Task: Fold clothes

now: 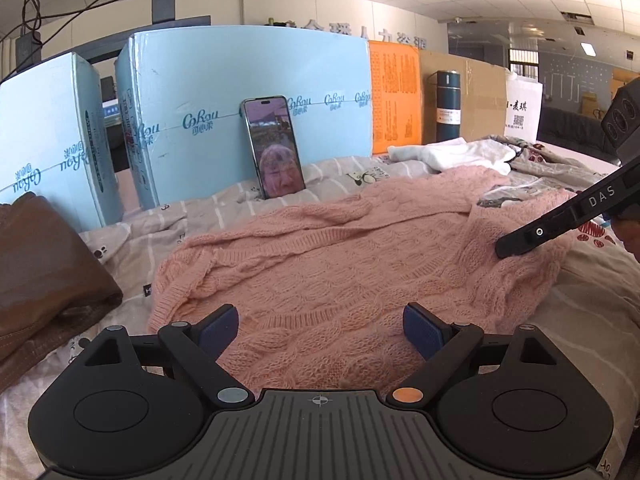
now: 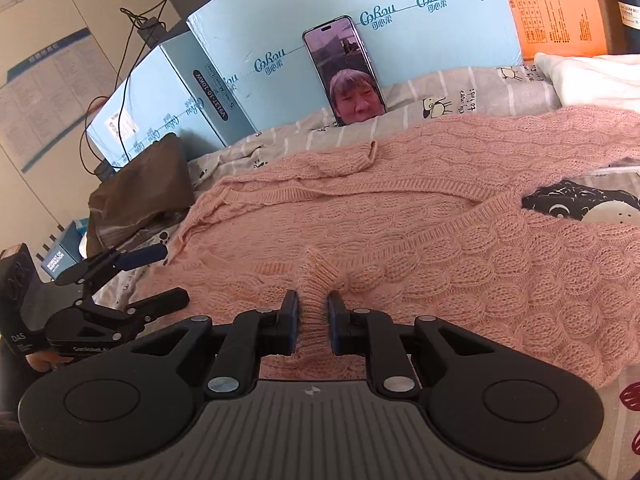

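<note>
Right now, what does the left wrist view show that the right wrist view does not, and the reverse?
Only the left wrist view shows the dark green bottle upright by the cardboard, and the white garment spread out.

Only the right wrist view shows the right hand-held gripper pinching a fold of the pink sweater, and a small blue box at far left.

Both show the sweater, the phone leaning on the light blue box, the brown garment, and the open left hand-held gripper.

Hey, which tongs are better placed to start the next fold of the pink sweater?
Right. The right tongs already pinch a ridge of the pink sweater, while the left tongs hang open above its hem, gripping nothing.
</note>
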A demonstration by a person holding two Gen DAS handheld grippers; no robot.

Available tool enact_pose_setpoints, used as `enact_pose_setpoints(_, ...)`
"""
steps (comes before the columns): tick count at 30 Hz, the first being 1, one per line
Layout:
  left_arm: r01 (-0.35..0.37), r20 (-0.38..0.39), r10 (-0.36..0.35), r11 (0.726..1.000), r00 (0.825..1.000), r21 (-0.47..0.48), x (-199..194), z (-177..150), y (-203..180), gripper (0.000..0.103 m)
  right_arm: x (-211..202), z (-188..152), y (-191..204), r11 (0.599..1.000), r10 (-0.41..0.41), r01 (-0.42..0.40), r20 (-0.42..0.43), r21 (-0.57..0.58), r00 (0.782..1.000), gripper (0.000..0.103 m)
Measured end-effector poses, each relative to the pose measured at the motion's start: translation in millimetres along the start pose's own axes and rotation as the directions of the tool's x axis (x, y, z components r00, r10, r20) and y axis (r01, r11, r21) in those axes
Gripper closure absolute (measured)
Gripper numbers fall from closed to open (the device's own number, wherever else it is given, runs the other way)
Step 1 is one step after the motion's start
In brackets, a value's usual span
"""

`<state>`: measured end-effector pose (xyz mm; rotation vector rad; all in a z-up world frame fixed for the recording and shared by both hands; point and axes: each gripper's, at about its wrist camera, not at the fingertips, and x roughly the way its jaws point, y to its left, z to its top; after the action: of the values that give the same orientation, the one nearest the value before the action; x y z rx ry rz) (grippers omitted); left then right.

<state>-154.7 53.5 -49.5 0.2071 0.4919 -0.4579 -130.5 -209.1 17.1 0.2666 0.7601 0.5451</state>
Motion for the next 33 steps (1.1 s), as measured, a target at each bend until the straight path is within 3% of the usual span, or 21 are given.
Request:
enact_pose_setpoints(9,-0.01,-0.048,0.012,0.998,0.999,0.057,11.9,-0.2,-6.3,0.011,15.3,-3.7,1.7,0.975,-0.135,0.144,0.063,-0.167,0.989,0.087)
enact_pose_setpoints(14,0.025,-0.03,-0.023,0.998,0.999,0.056,12.6,6.3,-6.8,0.011,19.1,-0.8,-2.5,0.955,-0.191,0.208,0.098,-0.211,0.977,0.064)
enact_pose_setpoints(17,0.053,-0.064,-0.046,0.993,0.997,0.103,20.7,8.6,-10.6,0.011,21.2,3.5,-6.4,0.945,-0.198,0.215,0.094,-0.247,0.976,0.052)
enact_pose_setpoints(19,0.067,-0.054,-0.061,0.99,0.997,0.128,23.3,15.8,-7.7,0.011,21.7,12.8,-9.7,0.944,-0.181,0.201,0.099,-0.26,0.978,0.052)
enact_pose_setpoints(23,0.013,0.037,-0.02,0.985,0.999,0.172,38.9,51.1,8.1,0.01,30.9,57.2,-21.2,0.955,-0.154,0.189,0.167,-0.227,0.974,0.054)
enact_pose_setpoints(28,-0.073,0.031,0.07,0.988,0.997,0.135,95.7,83.0,31.3,0.01,92.7,109.2,-39.5,0.989,-0.104,0.11,0.066,-0.101,0.992,0.066)
enact_pose_setpoints(33,-0.085,-0.019,0.087,0.994,0.996,0.075,127.2,77.7,46.7,0.01,134.2,115.0,-51.7,1.0,-0.026,0.026,-0.027,0.014,0.999,0.087)
